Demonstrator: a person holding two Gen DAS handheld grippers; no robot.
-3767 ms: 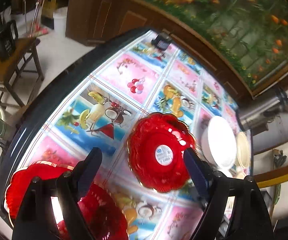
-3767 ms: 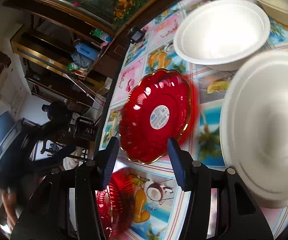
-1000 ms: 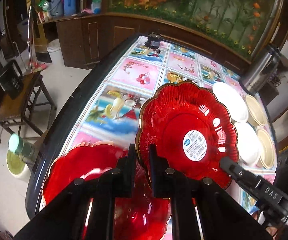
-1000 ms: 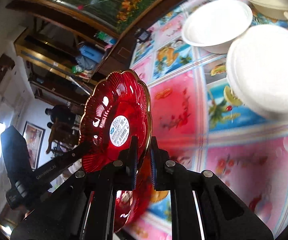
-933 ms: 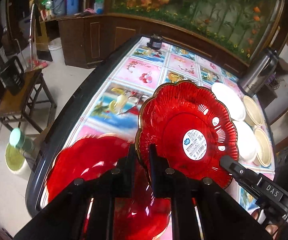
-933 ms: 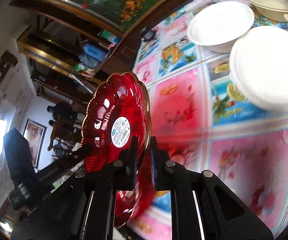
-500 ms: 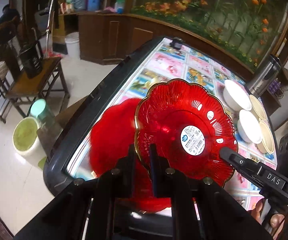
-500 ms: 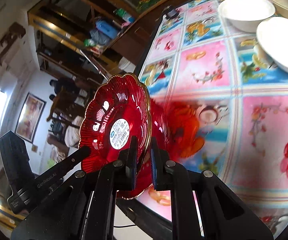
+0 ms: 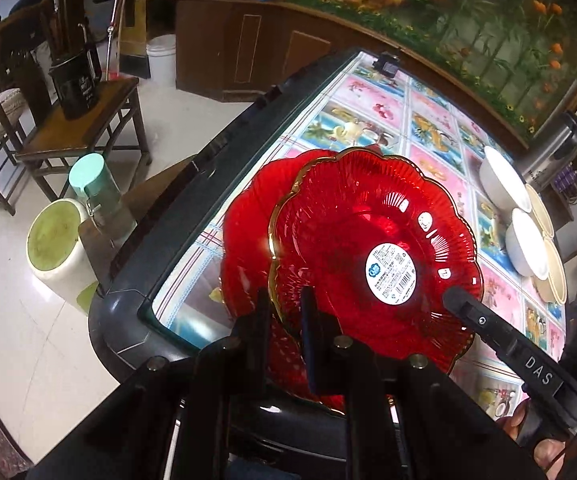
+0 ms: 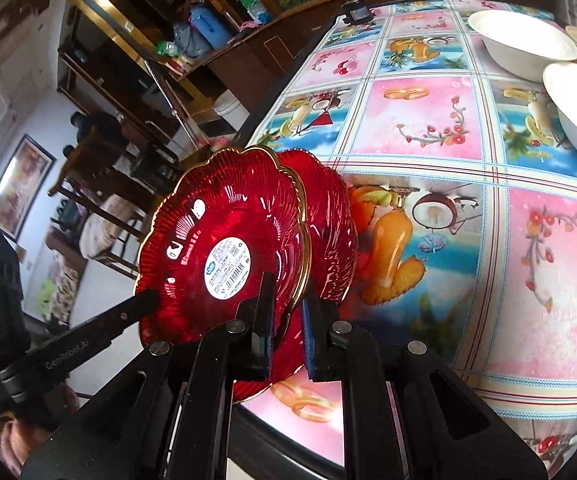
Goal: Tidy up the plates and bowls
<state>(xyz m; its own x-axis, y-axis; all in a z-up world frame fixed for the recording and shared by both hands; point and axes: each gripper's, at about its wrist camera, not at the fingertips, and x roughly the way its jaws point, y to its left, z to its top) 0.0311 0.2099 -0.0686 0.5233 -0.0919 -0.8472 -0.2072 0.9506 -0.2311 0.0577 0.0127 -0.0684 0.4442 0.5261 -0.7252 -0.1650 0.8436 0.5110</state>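
A red glass plate with a gold scalloped rim and a white sticker [image 9: 368, 248] [image 10: 224, 232] is held tilted above the table, gripped from two sides. My left gripper [image 9: 286, 320] is shut on its near rim. My right gripper [image 10: 288, 308] is shut on the opposite rim and shows in the left wrist view as a black finger [image 9: 458, 300]. Just beneath, a second red plate [image 9: 244, 220] [image 10: 328, 220] lies at the table's corner, partly covered by the held one. White bowls [image 9: 496, 180] [image 10: 524, 40] stand further along the table.
The table [image 9: 368, 96] has a fruit-patterned cloth and a dark raised edge. Cream bowls [image 9: 554, 268] sit beside the white ones, with a steel thermos [image 9: 548, 152] behind. A small black device [image 9: 386, 66] lies at the far end. Beside the table stand a wooden stool [image 9: 84, 120] and a green-lidded container [image 9: 88, 176].
Both grippers, open around the plate lying on the table at first, now grip it. Over the last second they carried it toward the table's corner, over the second red plate.
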